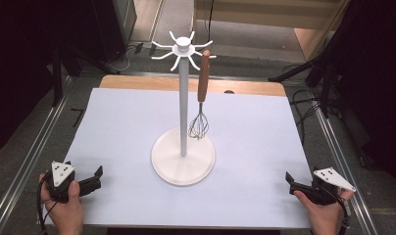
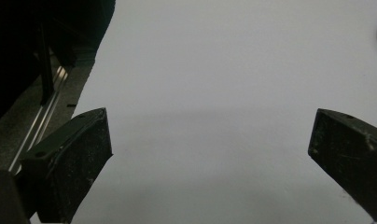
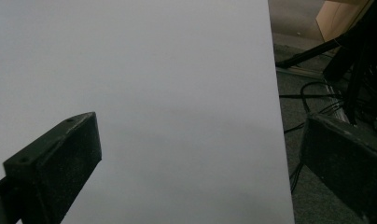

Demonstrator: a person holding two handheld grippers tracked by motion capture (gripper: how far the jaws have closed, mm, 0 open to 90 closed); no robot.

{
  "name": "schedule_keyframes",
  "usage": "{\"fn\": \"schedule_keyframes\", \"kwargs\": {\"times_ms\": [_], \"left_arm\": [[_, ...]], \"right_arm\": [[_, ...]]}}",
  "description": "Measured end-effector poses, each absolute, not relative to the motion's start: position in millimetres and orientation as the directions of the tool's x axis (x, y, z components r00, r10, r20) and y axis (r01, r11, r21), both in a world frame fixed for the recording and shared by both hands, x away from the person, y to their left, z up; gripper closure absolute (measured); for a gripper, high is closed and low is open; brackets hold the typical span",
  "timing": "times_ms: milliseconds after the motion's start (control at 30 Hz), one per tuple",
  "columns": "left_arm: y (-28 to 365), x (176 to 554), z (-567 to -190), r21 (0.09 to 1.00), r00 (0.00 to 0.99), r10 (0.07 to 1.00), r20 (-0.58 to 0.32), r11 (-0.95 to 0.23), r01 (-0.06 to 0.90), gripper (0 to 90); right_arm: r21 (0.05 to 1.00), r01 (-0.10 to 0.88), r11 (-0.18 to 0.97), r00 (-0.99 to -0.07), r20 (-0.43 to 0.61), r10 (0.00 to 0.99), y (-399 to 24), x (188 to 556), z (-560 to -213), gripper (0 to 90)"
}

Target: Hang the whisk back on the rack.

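White table (image 1: 264, 161) bears whisk (image 1: 200, 117) hung on stand (image 1: 183, 161); both tongs gape wide, empty.

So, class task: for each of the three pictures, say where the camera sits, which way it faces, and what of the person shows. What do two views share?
High view: above the person's side, looking forward and down on the white table, stand and hanging whisk; both hands, left gripper and right gripper show.
Left gripper view: rides the left gripper, looking across the table between its open jaws.
Right gripper view: rides the right gripper, facing the table's edge and the floor cables.
All views share the white tabletop.
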State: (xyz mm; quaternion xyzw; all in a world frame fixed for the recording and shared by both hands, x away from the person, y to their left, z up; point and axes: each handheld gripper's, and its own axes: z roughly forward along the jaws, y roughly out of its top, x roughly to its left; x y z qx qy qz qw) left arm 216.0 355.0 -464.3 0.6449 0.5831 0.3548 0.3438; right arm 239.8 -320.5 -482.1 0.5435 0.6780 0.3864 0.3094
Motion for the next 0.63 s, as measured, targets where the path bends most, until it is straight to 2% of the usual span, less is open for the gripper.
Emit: {"fn": "schedule_keyframes", "kwargs": {"times_ms": [233,500,633], "left_arm": [[354,216,-464,0.857,0.072,0.995,0.064,-0.091,0.508,0.3],[354,216,-465,0.856,0.068,0.995,0.068,-0.094,0.508,0.3],[352,216,-465,0.853,0.065,0.995,0.079,-0.102,0.512,0.3]], "right_arm": [[0.850,0.510,0.133,-0.213,-0.025,0.977,-329,233,-484,0.0],[0.863,0.497,0.091,-0.205,0.015,0.979,-342,222,-487,0.0],[0.864,0.492,0.111,-0.208,-0.007,0.978,-339,222,-488,0.0]]}}
